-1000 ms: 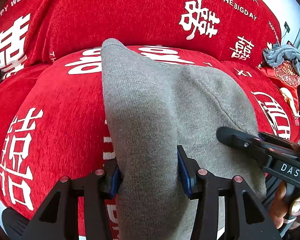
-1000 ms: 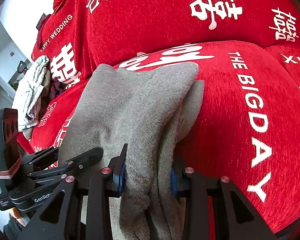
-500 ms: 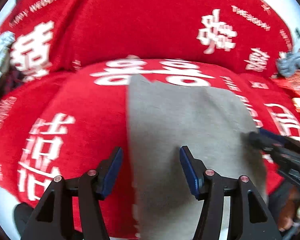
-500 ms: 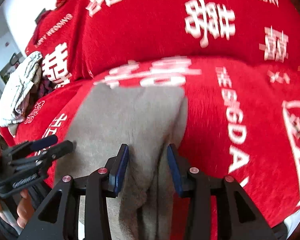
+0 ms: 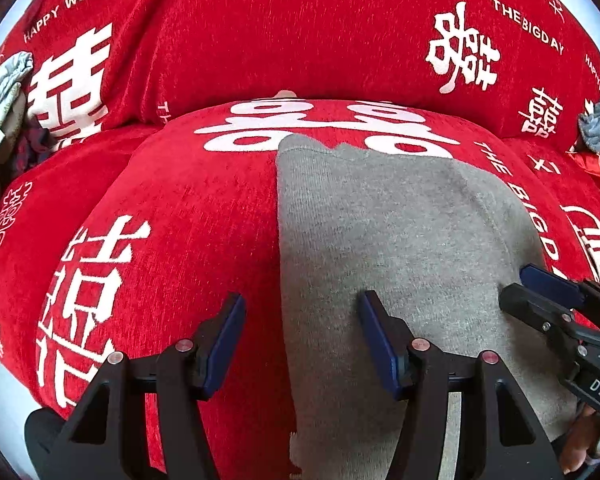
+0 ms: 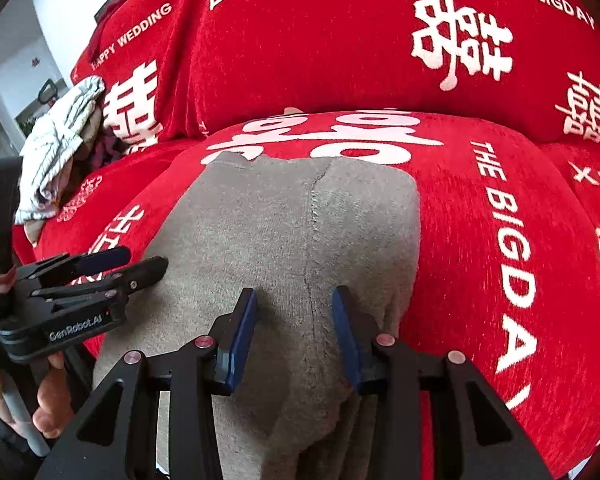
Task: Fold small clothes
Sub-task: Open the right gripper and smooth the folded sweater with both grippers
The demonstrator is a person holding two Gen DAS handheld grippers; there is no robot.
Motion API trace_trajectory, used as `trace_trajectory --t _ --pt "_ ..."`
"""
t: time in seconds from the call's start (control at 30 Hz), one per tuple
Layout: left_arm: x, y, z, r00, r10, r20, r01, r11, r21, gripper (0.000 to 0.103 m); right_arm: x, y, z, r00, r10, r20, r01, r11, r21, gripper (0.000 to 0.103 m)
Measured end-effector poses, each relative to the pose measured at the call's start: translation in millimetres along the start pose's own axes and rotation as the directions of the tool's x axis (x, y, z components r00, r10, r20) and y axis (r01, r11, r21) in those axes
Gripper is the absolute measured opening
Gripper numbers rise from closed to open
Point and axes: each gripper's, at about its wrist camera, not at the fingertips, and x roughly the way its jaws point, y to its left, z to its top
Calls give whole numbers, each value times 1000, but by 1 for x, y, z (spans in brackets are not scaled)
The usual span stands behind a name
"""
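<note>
— Grey knitted garment (image 5: pixel 380 240), folded flat, lies on the near cushion of a red sofa cover with white lettering (image 5: pixel 180 208). Where are the tools?

— Left hand-held gripper (image 5: pixel 302 336) stands wide open over the garment's left edge, gripping nothing. Right hand-held gripper (image 6: pixel 294 330) also gapes, its blue pads either side of a seam.

— Anything else?

— Pale crumpled cloth (image 6: pixel 56 148) sits far left; a grey rag (image 5: pixel 598 126) lies far right.

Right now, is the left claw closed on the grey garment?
No, the left claw is open, and the grey garment lies flat on the red cover.
</note>
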Motion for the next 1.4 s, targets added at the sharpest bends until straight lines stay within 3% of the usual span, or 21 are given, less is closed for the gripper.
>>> trace_trajectory --t 0.07,0.1,0.13,0.17,0.23,0.43,0.67,0.83,0.93,1.1,1.23,1.4 --pt "-1 -1 8 1000 -18 -6 18 1000 5 61 -3 0 5 1000 12 -10 -12 1000 12 46" --pt "1 -1 13 1000 -26 -15 26 1000 5 61 -4 0 11 1000 28 -5 -28 999 31 53" --pt "5 -1 21 999 -30 -34 29 1000 -3 69 -4 -1 16 999 33 1 -33 999 39 58" --pt "9 -1 28 999 -20 -47 20 1000 -13 90 -3 -2 23 1000 25 4 -25 999 41 63" --pt "17 -3 41 999 -10 -45 9 1000 -27 98 9 -4 39 1000 -11 -20 12 999 36 64" --pt "54 -28 63 992 58 -112 -51 997 65 98 46 -16 65 993 -30 -116 35 999 40 69" --pt "86 -19 77 984 -6 -178 7 1000 8 101 73 -40 80 987 33 -154 -21 996 83 70" --pt "92 -14 79 983 -32 -183 31 999 -10 103 85 -34 87 985 -2 -171 6 1000 22 70" --pt "80 -15 76 987 -6 -158 8 1000 11 103 80 -27 91 983 -34 -178 36 999 9 70" --pt "48 -18 60 996 16 -90 -11 999 46 103 45 -4 75 993 -58 -107 49 995 -85 71" --pt "20 -15 35 999 10 -39 -8 999 51 103 12 9 49 999 16 -41 -19 996 -91 70" --pt "1 -11 -1 1000 12 -5 -11 998 64 103 -8 16 2 995 96 -25 -98 986 -133 70"
